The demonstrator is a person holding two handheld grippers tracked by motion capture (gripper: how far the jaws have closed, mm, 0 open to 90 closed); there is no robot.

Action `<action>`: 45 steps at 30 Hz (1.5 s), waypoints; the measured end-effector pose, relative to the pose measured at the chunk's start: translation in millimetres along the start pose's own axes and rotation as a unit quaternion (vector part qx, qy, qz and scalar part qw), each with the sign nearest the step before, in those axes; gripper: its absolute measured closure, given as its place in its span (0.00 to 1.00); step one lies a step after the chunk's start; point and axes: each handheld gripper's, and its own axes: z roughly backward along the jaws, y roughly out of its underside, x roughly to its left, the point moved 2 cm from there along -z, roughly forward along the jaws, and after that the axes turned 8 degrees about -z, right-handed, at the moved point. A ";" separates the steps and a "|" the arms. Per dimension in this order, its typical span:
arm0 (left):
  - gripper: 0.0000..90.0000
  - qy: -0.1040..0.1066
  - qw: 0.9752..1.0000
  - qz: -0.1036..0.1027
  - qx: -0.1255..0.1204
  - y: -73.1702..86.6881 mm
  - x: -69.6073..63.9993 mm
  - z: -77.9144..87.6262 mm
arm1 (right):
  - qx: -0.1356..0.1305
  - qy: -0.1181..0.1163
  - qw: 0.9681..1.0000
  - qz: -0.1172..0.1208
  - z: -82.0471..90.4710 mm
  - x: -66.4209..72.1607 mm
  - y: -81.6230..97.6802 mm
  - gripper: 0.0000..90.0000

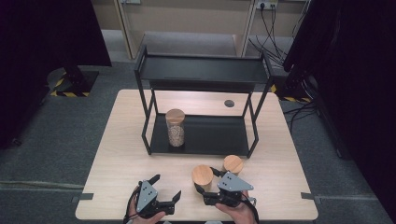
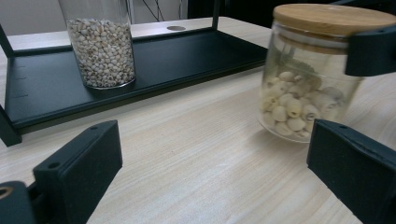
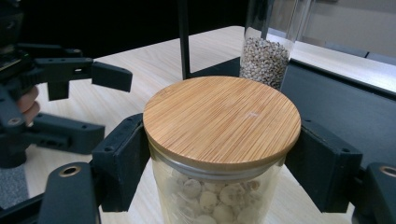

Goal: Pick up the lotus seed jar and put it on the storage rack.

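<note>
The right tool [image 1: 206,183] grips a short jar [image 1: 202,177] just under its bamboo lid [image 3: 222,120], one jaw pressed on each side of the glass. The jar holds pale round seeds [image 3: 205,200] and sits at the near middle of the counter [image 1: 116,154], in front of the black rack [image 1: 201,135]. In the left tool's view one jaw of the right tool shows against the jar [image 2: 308,74] just below the lid; whether the jar's base rests on the counter or is just off it, I cannot tell.

The left tool [image 1: 167,186] is at the near edge of the counter, to the left of the jar and apart from it, held in the person's left hand [image 1: 140,212]. Its jaws stand wide with nothing between them.

A second short jar [image 1: 232,164] with a bamboo lid stands just behind and to the right of the gripped one. On the rack's lower shelf [image 1: 210,135] a tall jar [image 1: 175,128] of small grains stands upright at the left end.
</note>
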 end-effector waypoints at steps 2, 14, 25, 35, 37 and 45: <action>0.03 0.000 1.000 0.000 0.000 -0.1 0.1 0.3 | 0.003 0.005 1.000 0.001 -5.5 1.2 -3.0 0.28; 0.03 -0.002 1.000 0.000 -0.002 0.0 0.5 1.7 | 0.003 0.031 0.999 -0.014 -31.7 2.6 -22.5 0.28; 0.03 -0.002 1.000 -0.001 -0.003 -0.1 0.8 2.2 | 0.003 0.068 0.997 -0.027 -57.1 -2.3 -36.6 0.28; 0.03 -0.002 1.000 0.001 -0.002 0.2 1.3 2.3 | 0.001 0.098 0.994 -0.041 -78.6 -7.0 -45.1 0.28; 0.03 -0.002 1.000 0.001 -0.002 0.3 1.4 2.4 | -0.001 0.105 0.994 -0.042 -83.6 -7.0 -48.0 0.28; 0.03 -0.001 1.000 0.001 -0.003 0.6 1.4 2.5 | -0.006 0.131 0.990 -0.049 -99.8 -8.6 -55.7 0.28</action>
